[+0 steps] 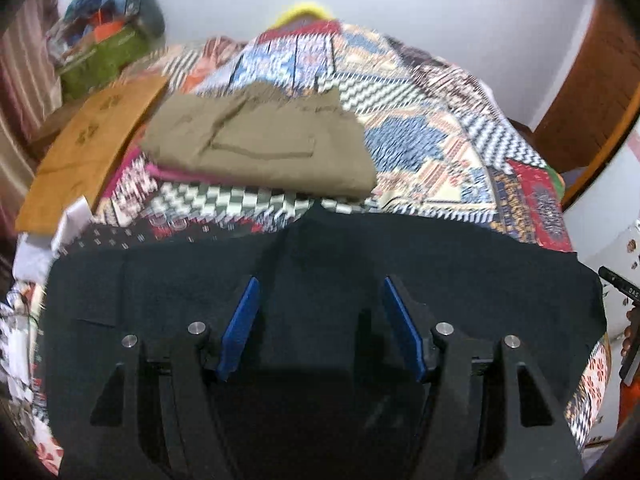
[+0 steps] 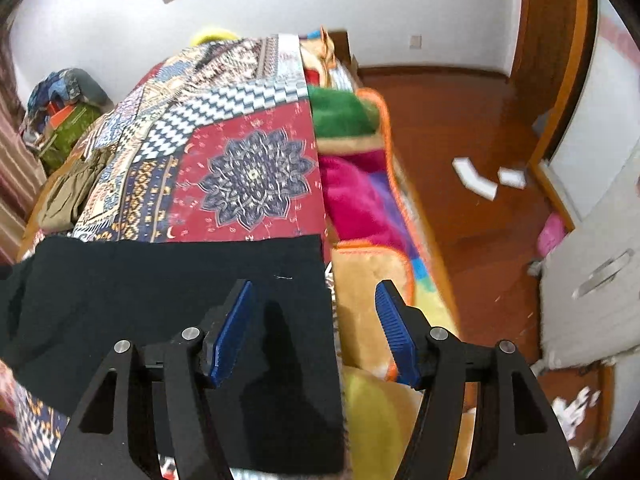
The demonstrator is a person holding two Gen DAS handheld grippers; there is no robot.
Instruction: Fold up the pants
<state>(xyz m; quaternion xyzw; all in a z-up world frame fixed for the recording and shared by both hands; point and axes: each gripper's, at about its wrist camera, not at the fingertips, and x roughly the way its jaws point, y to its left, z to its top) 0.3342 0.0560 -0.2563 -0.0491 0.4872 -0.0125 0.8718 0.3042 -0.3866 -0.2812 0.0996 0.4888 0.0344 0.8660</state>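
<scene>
We're over the bed, its patchwork-print bedspread (image 1: pixel 420 152) busy with zigzags and a red medallion panel, and the black fabric pants (image 1: pixel 320 264) lie flat across its near edge, right under us. Our left gripper (image 1: pixel 320 320) hangs above the middle of that dark cloth, blue-padded fingers (image 1: pixel 240 328) set apart with nothing pinched between them. Our right gripper (image 2: pixel 316 328) sits at the pants' right-hand end, where the straight cloth edge runs down beside a fluffy multicoloured blanket (image 2: pixel 360 200) draped off the bedside; its fingers are apart too, the left one (image 2: pixel 230 332) above the black cloth, the other over the blanket, gripping nothing. Further up the bed we see a folded olive-khaki garment (image 1: pixel 260 144) resting on the bedspread, with a flat brown cardboard sheet (image 1: pixel 88 152) just beside it on the left. Off to the right there's reddish wooden floor (image 2: pixel 460 128) with white scraps (image 2: pixel 476 180) scattered on it.
</scene>
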